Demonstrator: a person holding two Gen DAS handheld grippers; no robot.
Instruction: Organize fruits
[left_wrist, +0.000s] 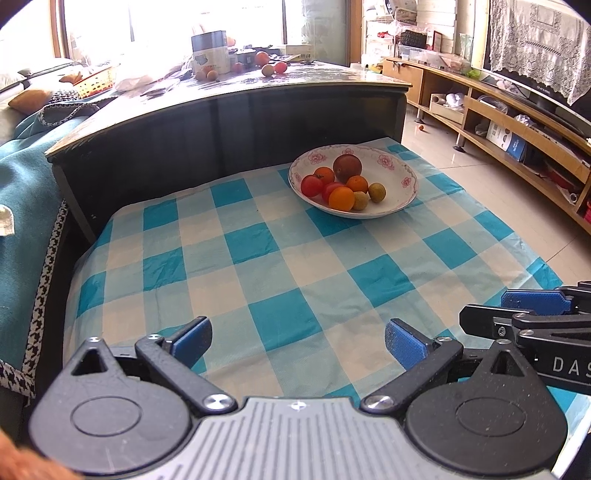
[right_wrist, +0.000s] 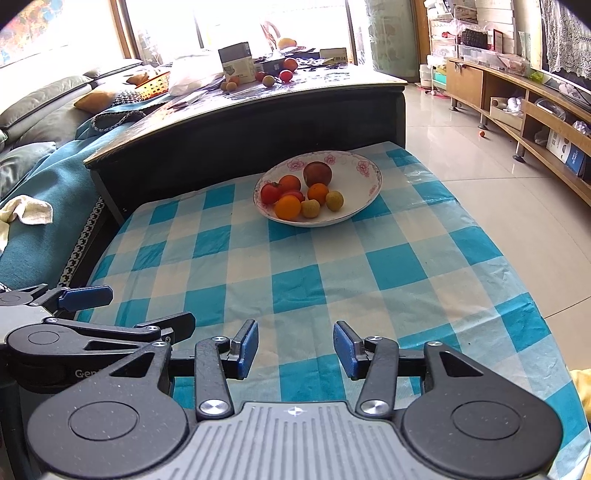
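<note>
A white bowl with a pink flower pattern on its rim sits at the far end of a low desk covered in a blue and white checked cloth. Inside it lie several small fruits gathered toward its left side: a dark reddish-brown round one at the back, orange ones, red tomato-like ones, and two small yellow-green ones at the front. The bowl is roughly round, so it offers no long axis to line up with. Both tools hover low over the near edge of the cloth, well apart from the bowl. The left hand-held gripper has its blue-padded fingers spread wide and holds nothing; from it the bowl lies ahead and to the right. The right hand-held gripper is also spread and empty, though less widely; from it the bowl lies almost straight ahead, a touch to the right. The right one appears the better placed for a direct reach. Beyond the cloth stands a taller dark table carrying more loose fruit and boxes, with a sofa to the left.
</note>
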